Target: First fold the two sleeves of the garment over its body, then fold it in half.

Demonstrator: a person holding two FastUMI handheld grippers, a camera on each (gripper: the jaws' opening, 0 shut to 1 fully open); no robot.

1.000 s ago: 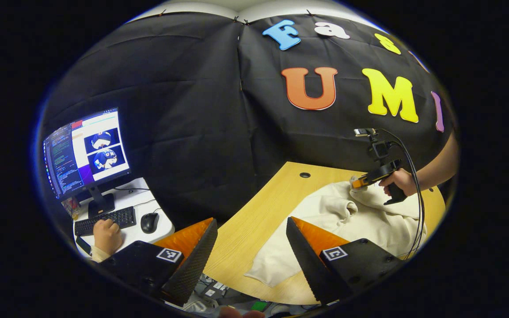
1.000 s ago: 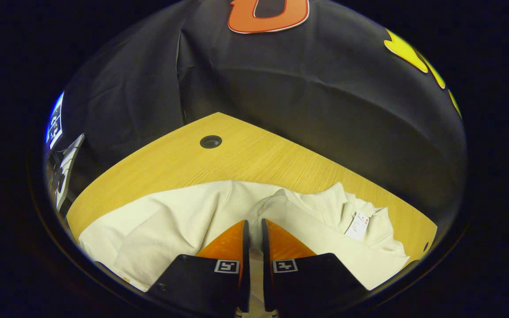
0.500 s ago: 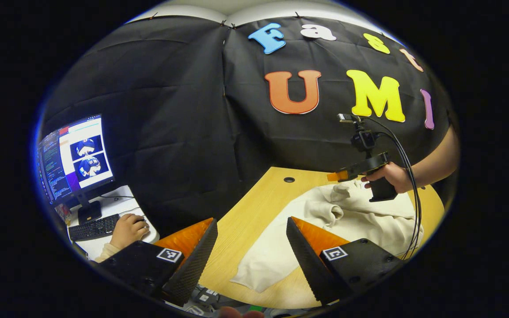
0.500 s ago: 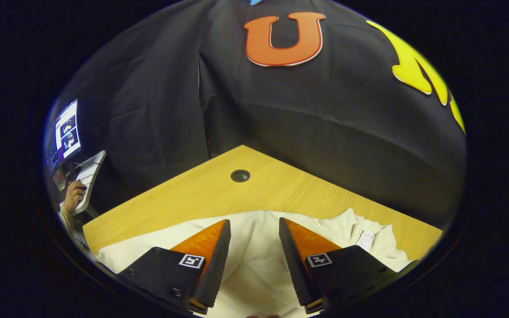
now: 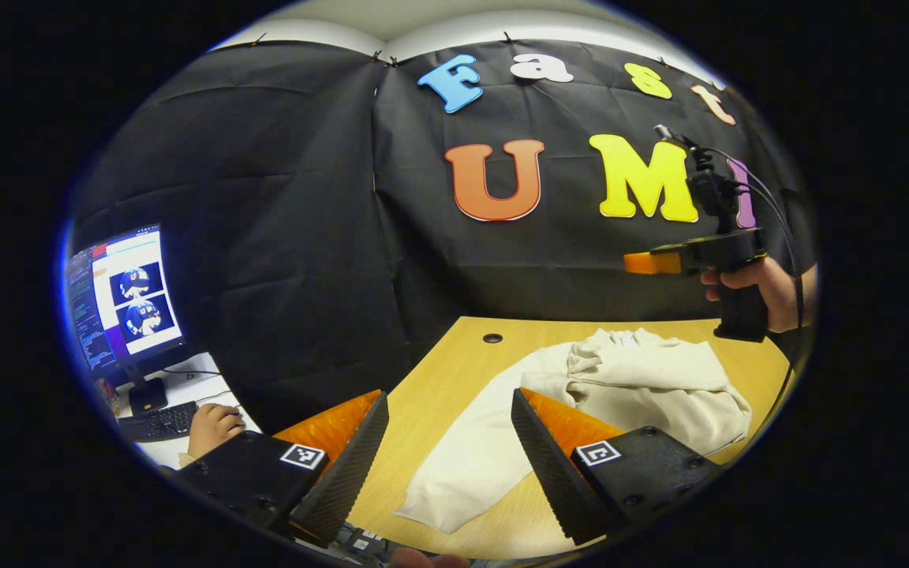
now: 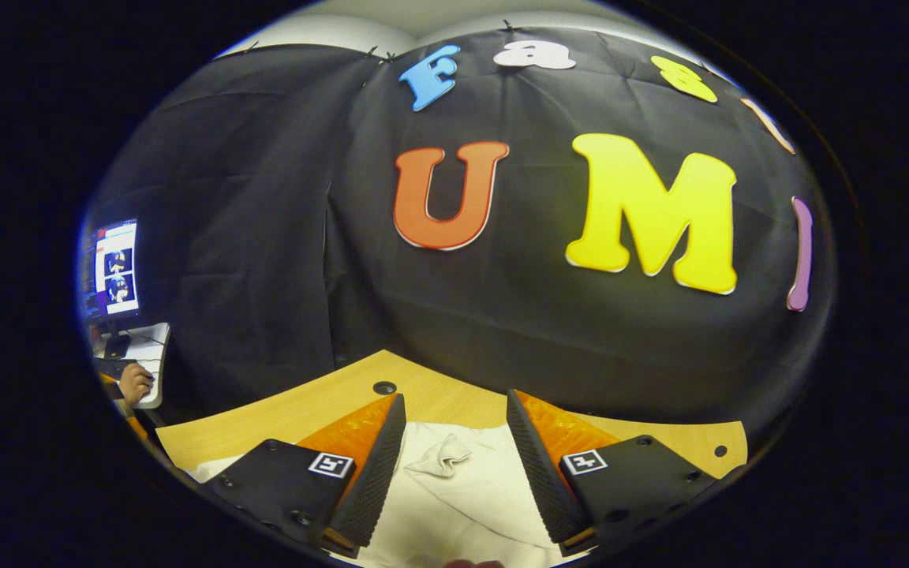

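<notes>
Both jaws wide and empty, right gripper (image 5: 634, 263) raised above cream garment (image 5: 644, 379), left gripper (image 5: 448, 442) low

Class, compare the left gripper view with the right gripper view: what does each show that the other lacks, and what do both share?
Left gripper view alone: the right gripper seen from the side, raised above the table in a hand, and the garment's near sleeve lying flat.

Right gripper view alone: a small bunched fold of cloth between its own open fingers.

Both: the cream garment, the wooden table, a monitor and a hand at a keyboard.
</notes>
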